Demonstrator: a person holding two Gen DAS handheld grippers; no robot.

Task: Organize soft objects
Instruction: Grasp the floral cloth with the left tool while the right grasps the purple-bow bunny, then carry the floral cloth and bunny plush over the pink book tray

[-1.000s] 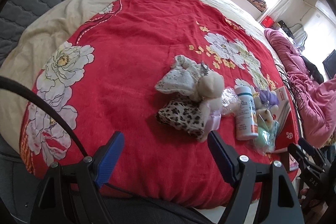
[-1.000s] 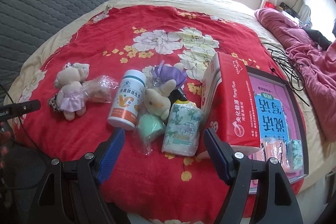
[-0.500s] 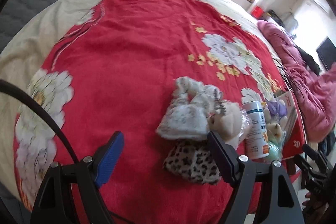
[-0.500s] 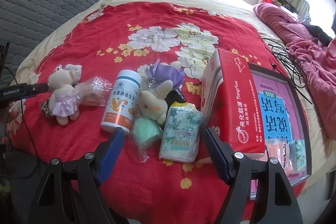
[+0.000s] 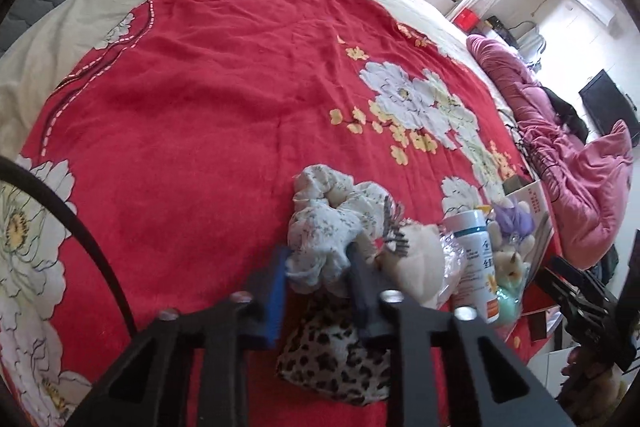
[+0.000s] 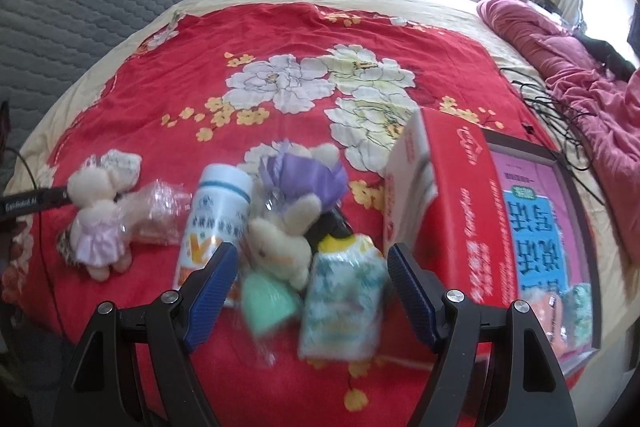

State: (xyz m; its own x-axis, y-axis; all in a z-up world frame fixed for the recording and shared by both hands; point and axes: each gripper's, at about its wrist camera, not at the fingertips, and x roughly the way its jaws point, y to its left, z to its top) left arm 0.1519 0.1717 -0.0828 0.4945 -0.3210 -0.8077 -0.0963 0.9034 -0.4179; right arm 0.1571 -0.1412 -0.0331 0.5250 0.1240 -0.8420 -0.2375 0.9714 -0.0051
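On the red flowered bedspread (image 5: 208, 99) lies a white floral cloth (image 5: 328, 223) on top of a leopard-print cloth (image 5: 332, 359). My left gripper (image 5: 316, 259) is closing, and its pads press the near fold of the white cloth. Just right of it lie a beige bear in a pink dress (image 6: 100, 223) and a white bottle (image 6: 216, 219). My right gripper (image 6: 311, 253) is open and hangs low over a beige rabbit plush (image 6: 280, 247), a green pouch (image 6: 268, 303) and a flowered tissue packet (image 6: 344, 299), touching none of them.
A red carton (image 6: 448, 195) and a pink-and-blue book (image 6: 540, 235) lie right of the pile. A purple plush (image 6: 304, 179) and a crinkled clear wrapper (image 6: 160, 211) sit among the toys. Black cables (image 6: 560, 115) and a pink duvet (image 6: 580, 67) lie at the far right.
The left gripper moved forward and down onto the white floral cloth, and its jaws came together on it. The right gripper came lower and closer to the rabbit and tissue packet, still open.
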